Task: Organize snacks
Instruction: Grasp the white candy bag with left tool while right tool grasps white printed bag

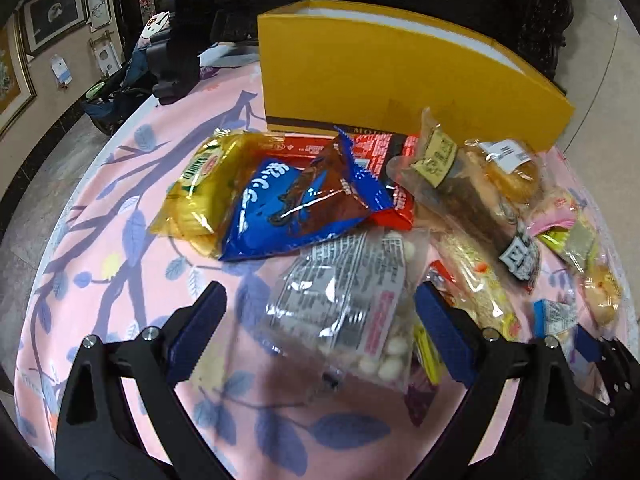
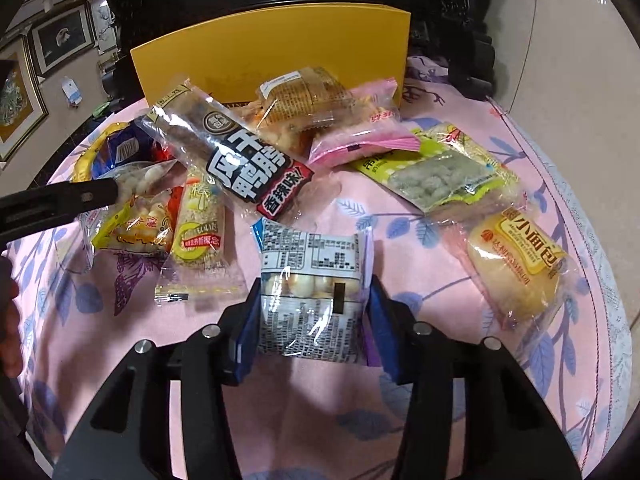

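My right claw [image 2: 312,312] points steeply down; both blue pads [image 2: 246,332] press the sides of a small clear packet [image 2: 312,276], held between them; black finger arms frame it from below. My left claw [image 1: 320,320] also tilts down, jaws spread wide, pads [image 1: 196,332] clear of everything; nothing gripped. In the right wrist view, one left finger [image 2: 60,200] enters from the left edge; part of my hand [image 2: 8,320] shows at that edge, blurred.
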Action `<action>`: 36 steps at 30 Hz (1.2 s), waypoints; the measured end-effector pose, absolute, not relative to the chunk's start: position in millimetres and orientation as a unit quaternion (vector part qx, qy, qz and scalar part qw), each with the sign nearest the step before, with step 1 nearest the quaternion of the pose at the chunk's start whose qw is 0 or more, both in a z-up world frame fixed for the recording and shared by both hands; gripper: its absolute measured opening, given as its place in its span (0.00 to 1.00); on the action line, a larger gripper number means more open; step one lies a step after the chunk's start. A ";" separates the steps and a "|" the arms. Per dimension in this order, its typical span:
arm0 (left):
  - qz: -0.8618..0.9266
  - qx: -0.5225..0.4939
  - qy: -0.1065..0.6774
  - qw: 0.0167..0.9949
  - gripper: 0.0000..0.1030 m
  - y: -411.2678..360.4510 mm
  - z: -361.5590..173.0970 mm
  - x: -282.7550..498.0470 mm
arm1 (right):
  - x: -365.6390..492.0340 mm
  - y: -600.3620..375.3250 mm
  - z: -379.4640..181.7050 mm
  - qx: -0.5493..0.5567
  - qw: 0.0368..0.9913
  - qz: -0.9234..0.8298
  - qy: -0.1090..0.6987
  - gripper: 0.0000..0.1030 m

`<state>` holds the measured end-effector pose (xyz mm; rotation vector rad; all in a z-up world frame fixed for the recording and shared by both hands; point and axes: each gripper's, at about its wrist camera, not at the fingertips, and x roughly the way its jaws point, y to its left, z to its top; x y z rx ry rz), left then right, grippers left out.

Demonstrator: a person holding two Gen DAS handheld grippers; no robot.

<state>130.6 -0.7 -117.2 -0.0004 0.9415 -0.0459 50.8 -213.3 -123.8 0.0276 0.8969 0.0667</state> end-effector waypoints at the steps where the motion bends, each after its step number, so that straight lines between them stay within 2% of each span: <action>1: -0.018 0.010 0.458 0.889 0.94 -3.8 -121.3 135.4 | 50.9 -213.3 -123.8 0.014 0.900 0.034 0.434 0.51; 10: -0.026 -0.033 0.474 0.879 0.94 2.2 -139.1 144.1 | 53.1 -213.1 -122.7 0.018 0.900 0.042 0.434 0.55; 17: -0.012 0.007 0.448 0.894 0.91 -6.2 -145.4 149.0 | 54.1 -208.4 -123.1 0.006 0.900 0.036 0.435 0.57; 19: -0.015 0.008 0.445 0.895 0.82 -6.8 -144.7 147.2 | 54.0 -207.7 -123.1 0.006 0.900 0.033 0.435 0.57; 20: -0.021 0.013 0.440 0.898 0.68 -9.2 -142.4 144.0 | 54.2 -207.1 -123.1 0.006 0.900 0.031 0.435 0.57; 21: -0.023 0.018 0.439 0.898 0.60 -11.0 -141.0 142.2 | 53.6 -206.4 -123.0 0.004 0.900 0.028 0.435 0.55; 23: -0.026 0.017 0.437 0.899 0.55 -11.0 -139.3 138.1 | 52.4 -207.2 -121.5 0.008 0.900 0.019 0.436 0.47; 26: -0.041 -0.004 0.441 0.897 0.47 -4.0 -135.5 126.4 | 49.8 -215.0 -119.3 0.034 0.895 0.009 0.446 0.45; 28: -0.050 -0.018 0.442 0.896 0.44 1.6 -130.2 113.3 | 45.2 -219.1 -115.8 0.041 0.895 0.006 0.445 0.45; 36: -0.090 -0.034 0.426 0.900 0.43 5.3 -105.7 48.6 | 19.7 -222.0 -87.3 0.061 0.906 0.007 0.419 0.45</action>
